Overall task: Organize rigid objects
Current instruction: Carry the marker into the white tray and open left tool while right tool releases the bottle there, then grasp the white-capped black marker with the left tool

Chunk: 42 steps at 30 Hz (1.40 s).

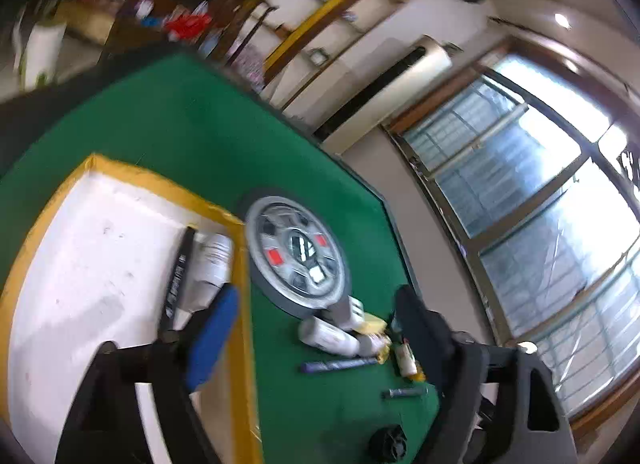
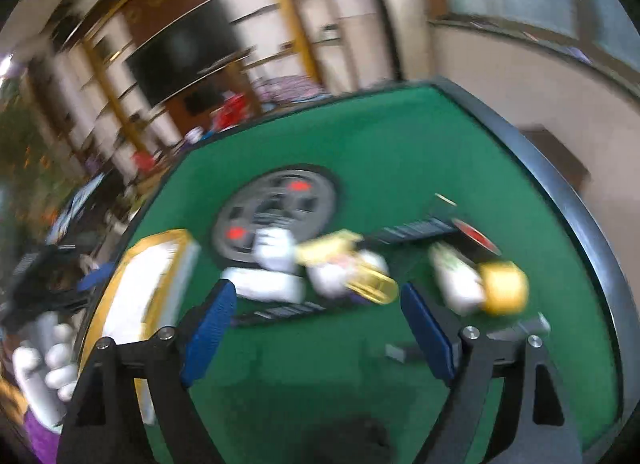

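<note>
A white tray with a yellow rim (image 1: 160, 184) lies on the green table (image 1: 192, 124); it holds a white bottle (image 1: 210, 268) and a black pen-like stick (image 1: 178, 272) at its right edge. My left gripper (image 1: 316, 328) is open and empty above the tray's right rim. A heap of small items (image 1: 344, 332) lies on the felt: white bottles, yellow pieces, dark pens (image 1: 340, 365). In the blurred right wrist view, my right gripper (image 2: 316, 328) is open and empty just short of that heap (image 2: 332, 272), with a yellow-capped bottle (image 2: 476, 284) to the right.
A round grey disc with red squares (image 1: 298, 256) is set in the table's middle and also shows in the right wrist view (image 2: 276, 212). A small black round part (image 1: 388, 444) lies near the front. The tray (image 2: 160, 264) and a gloved hand (image 2: 44, 368) show at left.
</note>
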### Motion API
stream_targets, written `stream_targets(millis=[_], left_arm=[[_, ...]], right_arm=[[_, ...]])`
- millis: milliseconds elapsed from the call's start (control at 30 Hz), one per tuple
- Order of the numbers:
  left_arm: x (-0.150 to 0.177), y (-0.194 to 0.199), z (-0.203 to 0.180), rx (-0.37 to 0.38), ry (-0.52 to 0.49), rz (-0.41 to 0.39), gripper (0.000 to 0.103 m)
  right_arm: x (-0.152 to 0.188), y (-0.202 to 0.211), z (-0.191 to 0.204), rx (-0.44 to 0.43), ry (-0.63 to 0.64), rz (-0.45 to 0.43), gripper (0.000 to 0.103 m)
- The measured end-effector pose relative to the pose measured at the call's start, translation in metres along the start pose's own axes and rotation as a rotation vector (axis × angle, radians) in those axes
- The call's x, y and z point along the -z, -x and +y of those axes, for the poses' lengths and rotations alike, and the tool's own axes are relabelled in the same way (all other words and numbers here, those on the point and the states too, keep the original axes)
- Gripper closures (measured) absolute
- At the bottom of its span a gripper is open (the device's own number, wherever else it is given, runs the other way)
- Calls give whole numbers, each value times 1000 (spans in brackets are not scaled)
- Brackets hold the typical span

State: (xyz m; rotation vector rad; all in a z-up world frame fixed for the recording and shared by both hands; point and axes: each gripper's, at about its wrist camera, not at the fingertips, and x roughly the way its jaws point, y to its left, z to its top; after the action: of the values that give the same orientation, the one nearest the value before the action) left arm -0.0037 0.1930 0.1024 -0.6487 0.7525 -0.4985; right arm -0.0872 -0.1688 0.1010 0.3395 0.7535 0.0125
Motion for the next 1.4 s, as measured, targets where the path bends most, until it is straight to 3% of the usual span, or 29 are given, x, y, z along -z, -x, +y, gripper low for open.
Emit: stream_targets(millis=[67, 233, 333, 400, 500, 600, 667, 933, 1033, 1133, 1267, 1400], left_arm=[[20, 7, -27, -8, -63, -9, 2], [76, -8, -61, -18, -154, 84, 2], [108, -29, -63, -36, -175, 169, 2], [121, -39, -58, -79, -182, 187, 2], [134, -51, -56, -83, -158, 222, 3], [138, -54, -59, -85, -155, 234, 3], [137, -54, -63, -91, -170, 227, 3], [130, -62, -70, -132, -218, 233, 3], [123, -74, -85, -170, -320, 243, 3], [114, -97, -93, -224, -406, 275, 3], [104, -138, -86, -263, -411, 332, 9], [102, -166, -85, -292, -444, 347, 19]], right_arm=[[16, 4, -37, -3, -106, -9, 19], [36, -9, -90, -15, -264, 30, 19], [34, -6, -117, 10, -305, 6, 19], [21, -8, -128, 58, -290, 0, 19], [9, -17, -150, 121, -284, 33, 19], [9, -37, -160, 51, -307, 103, 19], [11, -39, -147, 46, -250, 103, 18], [31, -67, -69, -329, -105, 283, 18], [25, -63, -64, -331, -79, 215, 18], [19, -62, -87, -366, -164, 149, 18], [16, -63, -121, -419, -333, 117, 17], [16, -64, -117, -413, -323, 114, 17]])
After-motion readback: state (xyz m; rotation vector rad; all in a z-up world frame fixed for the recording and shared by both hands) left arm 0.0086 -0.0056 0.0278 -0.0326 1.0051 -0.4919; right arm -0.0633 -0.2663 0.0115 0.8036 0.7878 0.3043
